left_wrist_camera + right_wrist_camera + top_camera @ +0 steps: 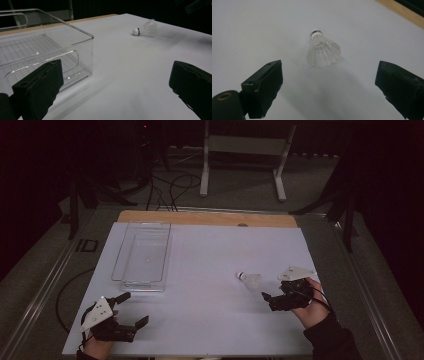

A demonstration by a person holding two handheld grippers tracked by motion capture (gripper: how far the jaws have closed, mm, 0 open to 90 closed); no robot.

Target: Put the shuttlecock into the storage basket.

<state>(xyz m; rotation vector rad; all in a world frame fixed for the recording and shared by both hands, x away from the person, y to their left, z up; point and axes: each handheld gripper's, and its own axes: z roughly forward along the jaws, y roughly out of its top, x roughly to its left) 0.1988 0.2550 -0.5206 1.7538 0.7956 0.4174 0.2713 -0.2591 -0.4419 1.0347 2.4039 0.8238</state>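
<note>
Shuttlecock (323, 51): lies on its side on the white sheet, right of centre; cork end points away from the right gripper, feather skirt faces it; untouched
Right gripper (272, 300): jaws wide apart, holding nothing; just short of the shuttlecock, which sits ahead between the jaw tips in the right gripper view; hand (312, 307) on the sheet's right side
Left gripper (134, 309): jaws wide apart, holding nothing; near the front left corner, just in front of the bin
Bin (131, 262): clear plastic, upright, left half of the sheet; well apart from the shuttlecock
Sheet (210, 265): white, covers the table; wooden edge shows at the far side
</note>
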